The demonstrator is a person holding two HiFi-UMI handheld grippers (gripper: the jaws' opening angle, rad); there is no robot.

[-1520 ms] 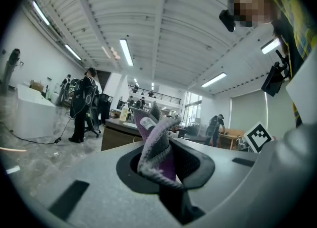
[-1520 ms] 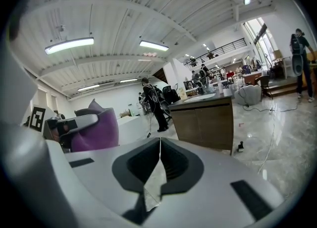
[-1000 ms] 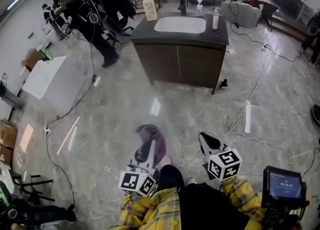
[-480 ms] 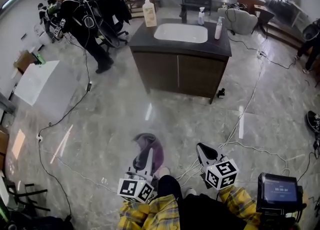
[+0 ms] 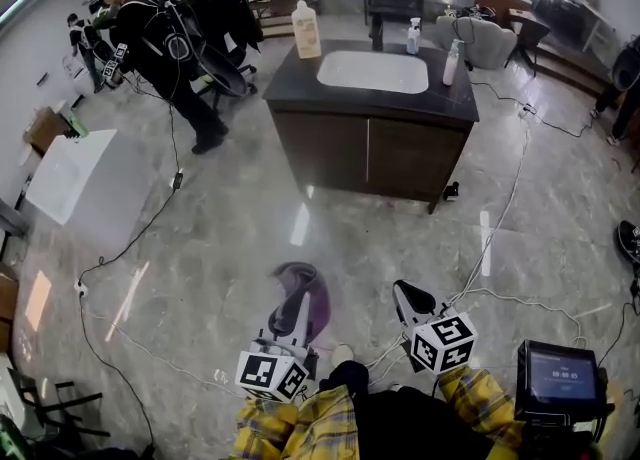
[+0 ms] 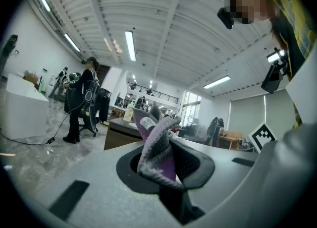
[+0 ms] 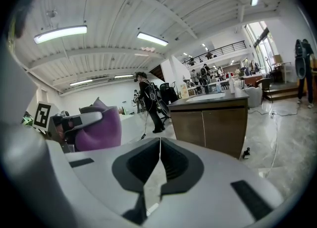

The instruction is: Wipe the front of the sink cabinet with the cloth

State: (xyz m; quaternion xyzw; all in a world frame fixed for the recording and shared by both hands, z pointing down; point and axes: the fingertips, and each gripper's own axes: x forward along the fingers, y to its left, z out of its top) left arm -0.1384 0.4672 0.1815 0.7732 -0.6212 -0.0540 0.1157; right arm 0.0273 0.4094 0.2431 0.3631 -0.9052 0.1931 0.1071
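My left gripper (image 6: 166, 170) is clamped on the purple cloth (image 6: 156, 145). The cloth stands up out of the jaws in a loose fold, presumably to leave a free face for wiping. My right gripper (image 7: 159, 165) has its jaws pressed together with nothing between them, and I judge it idle. The sink cabinet (image 5: 368, 156) stands well apart ahead of both grippers, its door front facing me. In the left gripper view the cloth covers most of the cabinet. Door handles cannot be made out.

A pump bottle (image 5: 306, 26) stands apart from two spray bottles (image 5: 414, 36) — a person in black (image 5: 160, 43) stands far left, cables (image 5: 500, 208) trailing over the marble floor (image 5: 220, 238).
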